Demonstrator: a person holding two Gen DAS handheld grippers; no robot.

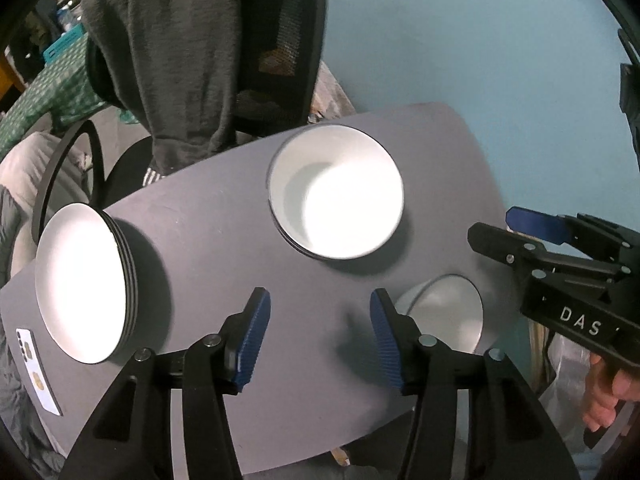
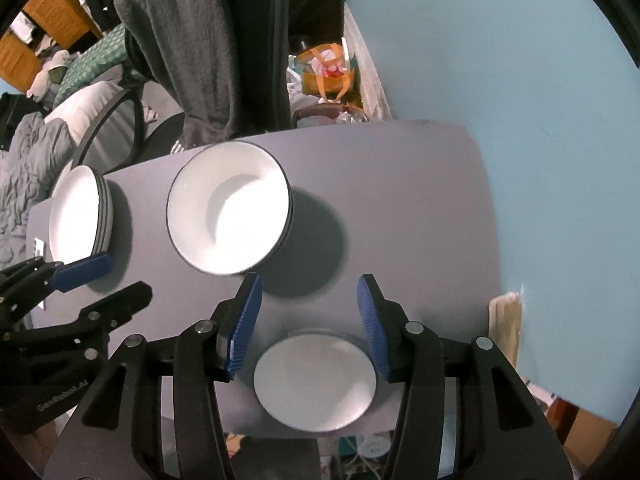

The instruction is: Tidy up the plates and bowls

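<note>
We see the big bowl stack (image 1: 336,192) mid-bench (image 1: 208,236), white inside, nothing in it. Left of it sits the plate stack (image 1: 86,284); on its near right, a lone small bowl (image 2: 315,380), also bare. Our left gripper (image 1: 320,338) and right gripper (image 2: 310,318) both hang wide open above the bench, holding nothing, the right directly over that small bowl

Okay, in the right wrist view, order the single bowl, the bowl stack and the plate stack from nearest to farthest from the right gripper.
From the right gripper, jaws open:
1. single bowl, just below, between the fingers.
2. bowl stack, ahead, slightly left.
3. plate stack, far left, near the table edge.
</note>
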